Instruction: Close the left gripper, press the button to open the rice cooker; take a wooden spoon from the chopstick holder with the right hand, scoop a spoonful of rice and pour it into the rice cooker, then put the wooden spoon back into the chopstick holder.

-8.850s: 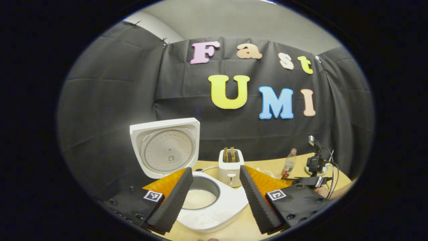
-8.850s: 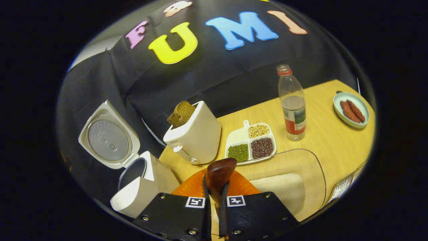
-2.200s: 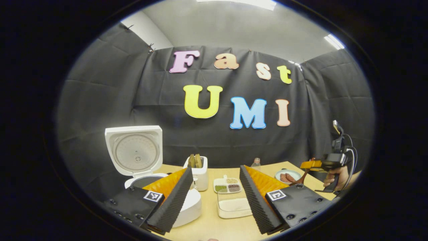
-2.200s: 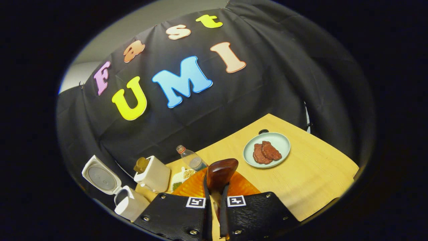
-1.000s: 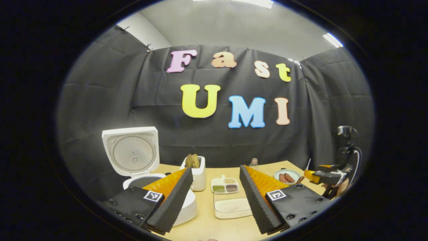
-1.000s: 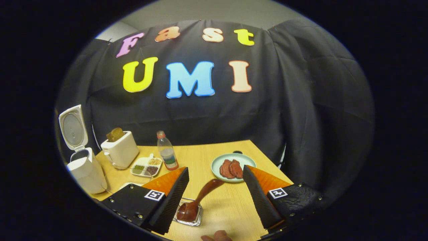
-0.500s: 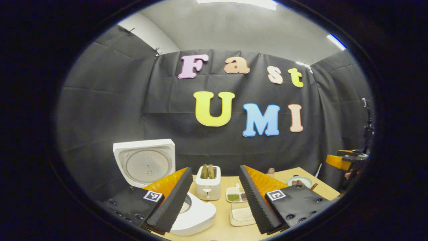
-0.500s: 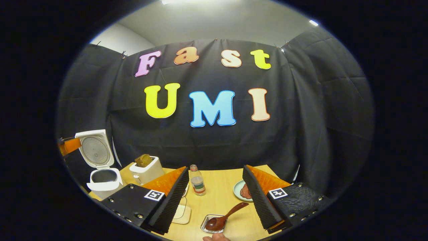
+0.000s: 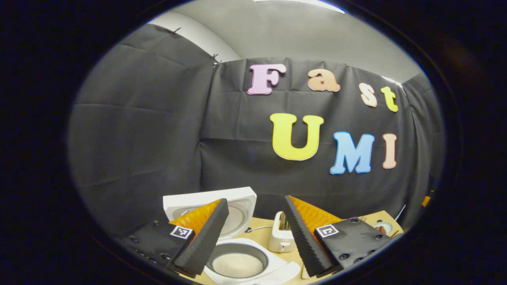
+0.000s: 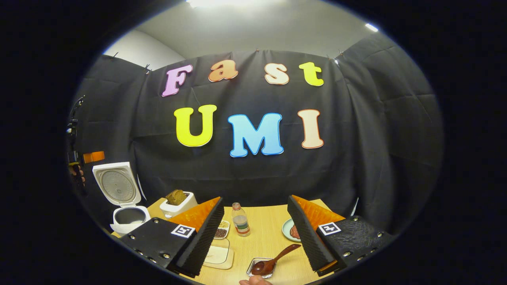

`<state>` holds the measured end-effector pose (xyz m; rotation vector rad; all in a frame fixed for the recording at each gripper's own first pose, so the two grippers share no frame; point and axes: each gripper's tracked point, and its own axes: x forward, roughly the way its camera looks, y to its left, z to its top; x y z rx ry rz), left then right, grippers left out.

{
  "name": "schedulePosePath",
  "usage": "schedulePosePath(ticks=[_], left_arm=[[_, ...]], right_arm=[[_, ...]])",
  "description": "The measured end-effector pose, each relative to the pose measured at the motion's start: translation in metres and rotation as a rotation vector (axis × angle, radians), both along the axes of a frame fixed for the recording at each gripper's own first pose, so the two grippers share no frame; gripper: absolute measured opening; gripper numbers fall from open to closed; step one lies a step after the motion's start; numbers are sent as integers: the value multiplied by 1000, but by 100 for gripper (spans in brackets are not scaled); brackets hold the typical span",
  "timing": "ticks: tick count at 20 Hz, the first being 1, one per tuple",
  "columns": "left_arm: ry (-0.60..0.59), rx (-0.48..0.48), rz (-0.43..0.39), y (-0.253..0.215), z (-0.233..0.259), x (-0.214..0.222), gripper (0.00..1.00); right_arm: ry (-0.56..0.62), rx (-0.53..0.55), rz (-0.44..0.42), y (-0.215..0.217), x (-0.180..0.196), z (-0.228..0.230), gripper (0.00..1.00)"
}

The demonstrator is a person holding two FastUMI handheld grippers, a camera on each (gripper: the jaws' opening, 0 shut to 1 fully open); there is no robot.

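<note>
change: right hand-held gripper (image 10: 255,231) is sitting spread and empty now; 2.2 s ago it was pinching the spoon (image 10: 273,259). It is backing up and away from the surface (image 10: 261,225).
meaning: spoon is lying back in the holder (image 10: 259,271), bowl down, handle leaning out right. Judging the last step done, nothing left to do.
left hand-held gripper: (image 9: 253,233) spread, holding nothing, swinging back over the cooker (image 9: 245,263) compared with 1 s ago.
cooker: lid (image 10: 115,184) is standing open; pot is holding a layer of rice (image 9: 237,264).
toaster: (image 10: 176,204) bread is sticking out of the top.
divided dish: (image 10: 222,229) dark beans showing, the rest hidden behind a finger.
clear tub: (image 10: 220,255) near the holder, partly hidden; contents unclear.
bottle: (image 10: 239,219) upright, part filled.
plate: (image 10: 291,229) meat slices on it.
</note>
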<state>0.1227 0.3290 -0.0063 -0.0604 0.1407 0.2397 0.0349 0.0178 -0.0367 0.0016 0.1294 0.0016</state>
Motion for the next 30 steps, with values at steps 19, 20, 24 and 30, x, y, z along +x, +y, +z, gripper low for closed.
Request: schedulePosePath(ticks=[19,20,24,30], left_arm=[[173,-32,367,160,-72,114,98],[175,-26,374,159,-71,110,98],[146,-2,373,145,-66,93,92],[134,25,366,116,-75,71,92]], right_arm=[[60,-8,-33,-13,16,-17,97],[66,-6,-29,-12,17,-20,98],[54,4,-2,-7,18,-16,97],[-11,-3,45,1,15,-4,98]])
